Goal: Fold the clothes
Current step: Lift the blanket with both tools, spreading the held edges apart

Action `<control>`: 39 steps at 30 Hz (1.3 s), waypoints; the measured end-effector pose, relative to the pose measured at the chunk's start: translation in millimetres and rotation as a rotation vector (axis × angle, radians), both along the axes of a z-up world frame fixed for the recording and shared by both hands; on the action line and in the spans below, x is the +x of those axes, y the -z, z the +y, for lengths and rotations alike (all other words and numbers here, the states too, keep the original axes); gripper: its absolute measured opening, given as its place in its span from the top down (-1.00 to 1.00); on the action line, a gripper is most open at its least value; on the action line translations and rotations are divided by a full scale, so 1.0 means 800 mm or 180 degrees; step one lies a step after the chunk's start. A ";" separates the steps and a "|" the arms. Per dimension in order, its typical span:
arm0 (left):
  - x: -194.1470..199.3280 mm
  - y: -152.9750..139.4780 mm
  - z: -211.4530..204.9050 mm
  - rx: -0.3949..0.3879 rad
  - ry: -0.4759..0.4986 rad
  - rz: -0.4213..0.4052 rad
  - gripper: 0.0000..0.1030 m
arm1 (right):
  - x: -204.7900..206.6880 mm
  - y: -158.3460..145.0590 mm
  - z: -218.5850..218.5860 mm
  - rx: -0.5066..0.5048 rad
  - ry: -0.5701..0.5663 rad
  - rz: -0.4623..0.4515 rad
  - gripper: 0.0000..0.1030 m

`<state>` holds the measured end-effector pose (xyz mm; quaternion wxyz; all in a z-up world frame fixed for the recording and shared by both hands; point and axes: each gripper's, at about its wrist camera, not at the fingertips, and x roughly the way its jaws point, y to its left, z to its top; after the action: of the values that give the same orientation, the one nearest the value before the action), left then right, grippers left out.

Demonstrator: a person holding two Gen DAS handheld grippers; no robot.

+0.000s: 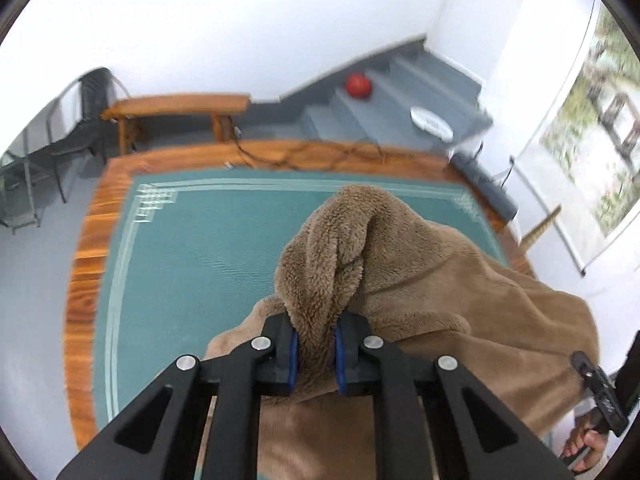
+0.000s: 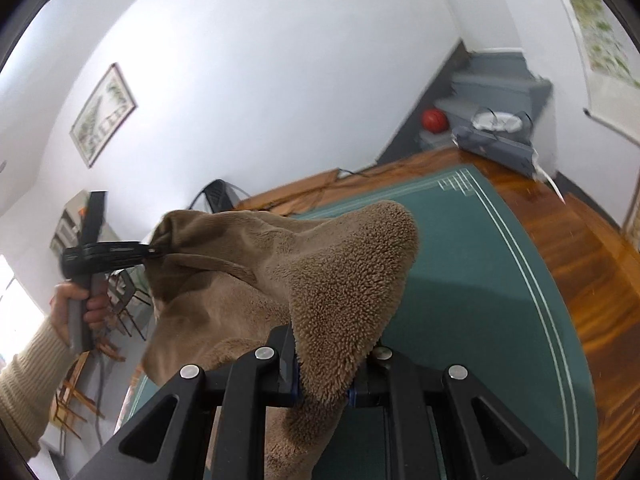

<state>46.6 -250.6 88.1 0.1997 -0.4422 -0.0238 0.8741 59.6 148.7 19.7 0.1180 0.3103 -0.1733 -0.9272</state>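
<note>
Both views were bright with soft, even daylight. In the right wrist view a window at the far left edge was blown out to white. The white walls looked washed out. Motion blur smeared the stairs and the wooden counter edge in the left wrist view, while the fleece near the lens stayed sharp. The fisheye lens bent straight lines, and dark corners ringed each frame.

The tan fleece garment looks shaggy inside, smooth outside. The teal woven mat is matt. The orange wooden table shines glossy.
</note>
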 end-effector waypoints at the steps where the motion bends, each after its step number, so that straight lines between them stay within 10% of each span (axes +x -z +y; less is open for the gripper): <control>1: 0.021 -0.019 -0.013 0.0046 -0.0071 0.0073 0.70 | 0.001 -0.009 -0.001 0.0009 -0.0038 0.0062 0.68; 11: 0.223 -0.161 -0.100 0.0463 -0.0697 0.0843 0.70 | 0.032 -0.124 0.017 0.0065 -0.0286 0.0911 0.68; 21: 0.400 -0.185 -0.111 0.0568 -0.0977 0.1355 0.69 | 0.110 -0.221 0.040 0.0150 -0.0536 0.1743 0.68; 25: 0.433 -0.129 -0.109 0.0415 -0.1086 0.1098 0.59 | 0.118 -0.196 0.032 0.0386 -0.0778 0.1516 0.68; 33: 0.439 0.093 -0.099 0.0207 -0.1146 -0.0232 0.43 | 0.092 -0.016 -0.001 0.1029 -0.1265 0.0145 0.68; 39: 0.460 0.177 -0.104 0.0142 -0.1136 -0.0647 -0.22 | 0.088 0.035 -0.005 0.1157 -0.1325 -0.0272 0.67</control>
<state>414.7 -333.6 -53.5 0.0480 -0.5124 -0.1412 0.8457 129.9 144.4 -8.6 0.2410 0.3942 0.0586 -0.8849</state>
